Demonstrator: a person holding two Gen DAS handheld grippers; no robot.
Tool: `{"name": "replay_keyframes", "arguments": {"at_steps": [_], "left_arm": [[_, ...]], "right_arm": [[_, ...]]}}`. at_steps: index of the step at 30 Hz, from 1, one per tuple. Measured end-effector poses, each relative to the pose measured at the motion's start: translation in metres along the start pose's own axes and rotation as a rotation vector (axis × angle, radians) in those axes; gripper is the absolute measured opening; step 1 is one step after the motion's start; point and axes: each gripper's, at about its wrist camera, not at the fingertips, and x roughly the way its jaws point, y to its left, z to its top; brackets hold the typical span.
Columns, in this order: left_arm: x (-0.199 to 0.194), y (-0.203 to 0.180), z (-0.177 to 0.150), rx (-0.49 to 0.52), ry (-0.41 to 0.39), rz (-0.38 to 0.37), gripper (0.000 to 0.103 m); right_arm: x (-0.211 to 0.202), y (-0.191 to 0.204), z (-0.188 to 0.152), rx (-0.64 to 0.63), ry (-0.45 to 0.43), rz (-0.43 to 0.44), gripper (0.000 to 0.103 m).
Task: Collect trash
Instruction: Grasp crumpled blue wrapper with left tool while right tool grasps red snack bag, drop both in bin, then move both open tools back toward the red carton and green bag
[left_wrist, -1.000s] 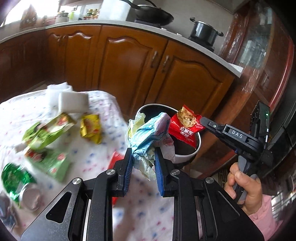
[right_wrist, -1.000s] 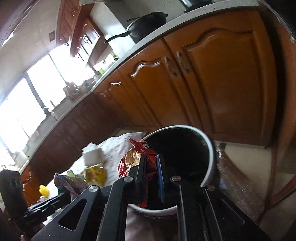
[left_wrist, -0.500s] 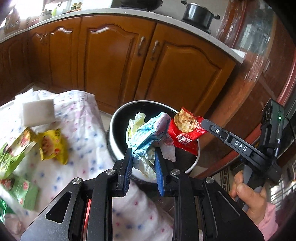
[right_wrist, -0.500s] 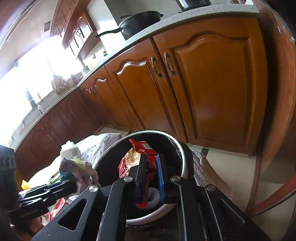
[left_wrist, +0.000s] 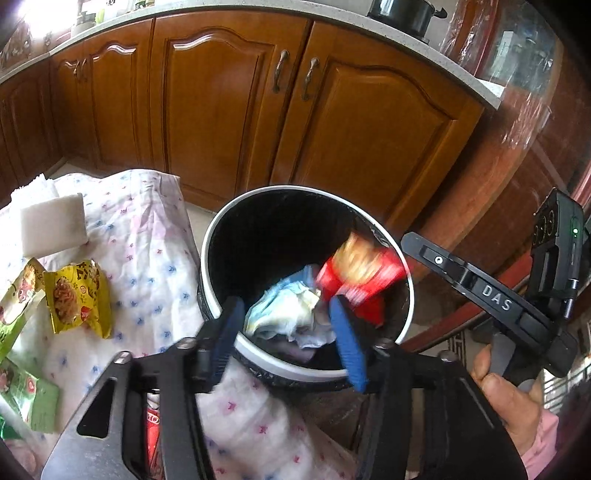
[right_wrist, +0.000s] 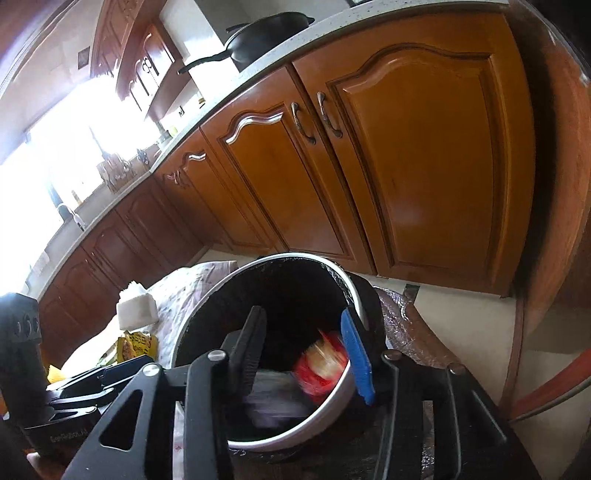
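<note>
Only the left wrist view is showing the crumpled blue wrapper (left_wrist: 284, 314) dropping between the left gripper (left_wrist: 286, 332)'s opening jaws, while the red snack packet (right_wrist: 323, 367), clamped a second ago, is falling free between the right gripper (right_wrist: 306, 354)'s opening jaws into the bin (right_wrist: 273, 441).

The cabinets (left_wrist: 229, 110) were glossy varnished wood with metal handles. The bin (left_wrist: 218, 243) had a smooth white rim. The tablecloth (left_wrist: 147, 258) was matt printed cloth; the wrapper (left_wrist: 79, 295) shiny foil.

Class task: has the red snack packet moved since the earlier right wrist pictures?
Yes. The red snack packet has dropped from the opening right claw toward the bin's near rim.
</note>
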Motion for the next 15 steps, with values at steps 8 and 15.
{"name": "replay_keyframes", "arguments": {"at_steps": [8,15], "left_arm": [[-0.025,0.015,-0.018,-0.053,-0.032,-0.013,0.063],[-0.062,0.042,-0.051,-0.120,-0.069,0.011,0.065]], "right_arm": [[-0.023,0.014,-0.017,0.028,-0.032,0.062,0.081],[-0.032,0.045,-0.045,0.020,0.009,0.133,0.081]]}}
